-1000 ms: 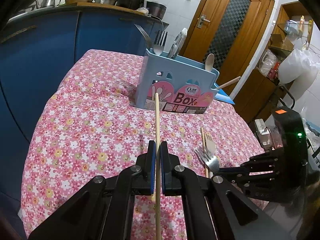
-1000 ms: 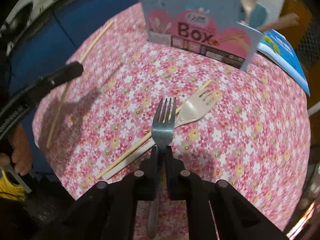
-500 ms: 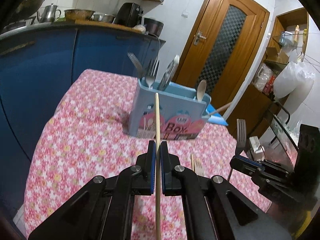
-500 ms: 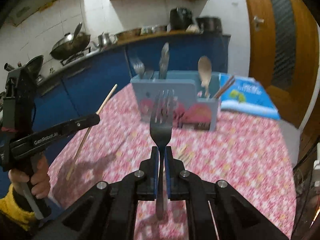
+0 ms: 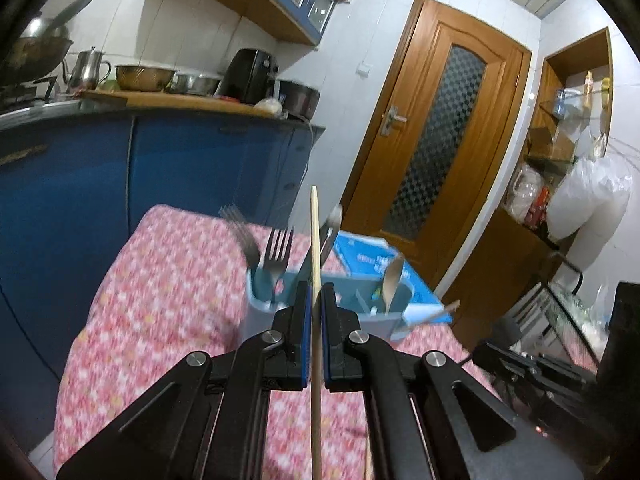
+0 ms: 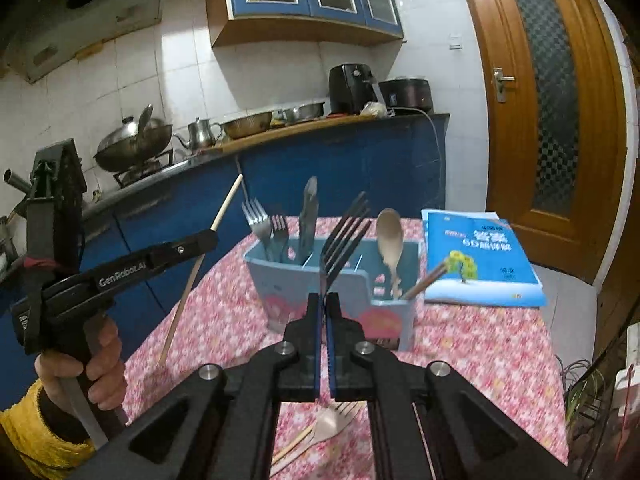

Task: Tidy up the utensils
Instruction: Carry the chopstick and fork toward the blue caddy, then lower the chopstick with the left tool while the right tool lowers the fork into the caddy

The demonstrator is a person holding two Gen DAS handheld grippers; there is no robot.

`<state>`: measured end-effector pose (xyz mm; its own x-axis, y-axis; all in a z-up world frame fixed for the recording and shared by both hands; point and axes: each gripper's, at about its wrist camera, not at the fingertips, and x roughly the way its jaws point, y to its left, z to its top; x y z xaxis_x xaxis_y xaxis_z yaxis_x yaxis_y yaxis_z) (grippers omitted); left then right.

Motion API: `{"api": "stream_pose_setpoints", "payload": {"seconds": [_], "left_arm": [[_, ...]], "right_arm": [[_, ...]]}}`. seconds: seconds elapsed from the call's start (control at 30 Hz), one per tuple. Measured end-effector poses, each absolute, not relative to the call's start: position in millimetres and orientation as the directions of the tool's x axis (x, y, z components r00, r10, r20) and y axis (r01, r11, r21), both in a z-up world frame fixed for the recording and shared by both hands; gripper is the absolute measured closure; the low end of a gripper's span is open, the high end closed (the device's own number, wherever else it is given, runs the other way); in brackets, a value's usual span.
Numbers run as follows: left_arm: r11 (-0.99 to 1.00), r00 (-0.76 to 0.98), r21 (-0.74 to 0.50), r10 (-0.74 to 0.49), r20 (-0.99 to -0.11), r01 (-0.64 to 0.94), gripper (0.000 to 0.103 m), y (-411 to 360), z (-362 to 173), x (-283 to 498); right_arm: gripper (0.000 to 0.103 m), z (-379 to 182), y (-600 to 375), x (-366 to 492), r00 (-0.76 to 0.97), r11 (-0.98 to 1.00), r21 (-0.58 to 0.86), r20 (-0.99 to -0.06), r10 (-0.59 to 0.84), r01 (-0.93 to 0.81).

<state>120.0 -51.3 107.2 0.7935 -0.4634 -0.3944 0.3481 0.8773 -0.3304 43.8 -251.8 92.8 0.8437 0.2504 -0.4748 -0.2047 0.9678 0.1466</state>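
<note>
The left tongs [image 5: 315,296] are clamped on a wooden chopstick [image 5: 315,240] that points up and away. The right tongs [image 6: 323,300] are clamped on the handle of a dark metal fork [image 6: 343,232], tines raised and leaning right. Both hang above the bench [image 6: 480,344] with its pink flowered cloth, just near of a blue caddy [image 6: 280,280] holding forks, a knife and a pale spoon [image 6: 390,236]. A pale fork [image 6: 332,424] and another chopstick [image 6: 296,442] lie on the near cloth. A blue book [image 6: 480,260] lies right of the caddy.
</note>
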Motion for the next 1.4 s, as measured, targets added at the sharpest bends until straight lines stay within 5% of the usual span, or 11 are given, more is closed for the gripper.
{"api": "stream_pose_setpoints", "payload": {"seconds": [0.47,1.4], "left_arm": [[0.897,0.893,-0.305,-0.392,-0.221,0.319,0.101,-74.1,143.7,183.5],[0.960,0.949,-0.182,-0.246,-0.196,0.211,0.101,-88.0,71.7,205.7]], "right_arm": [[0.100,130.5,-265.8,72.7,0.903,0.986,0.067,-0.396,0.167,-0.154],[0.099,70.3,-244.2,147.4,0.820,0.980,-0.018,-0.550,0.157,-0.199]]}}
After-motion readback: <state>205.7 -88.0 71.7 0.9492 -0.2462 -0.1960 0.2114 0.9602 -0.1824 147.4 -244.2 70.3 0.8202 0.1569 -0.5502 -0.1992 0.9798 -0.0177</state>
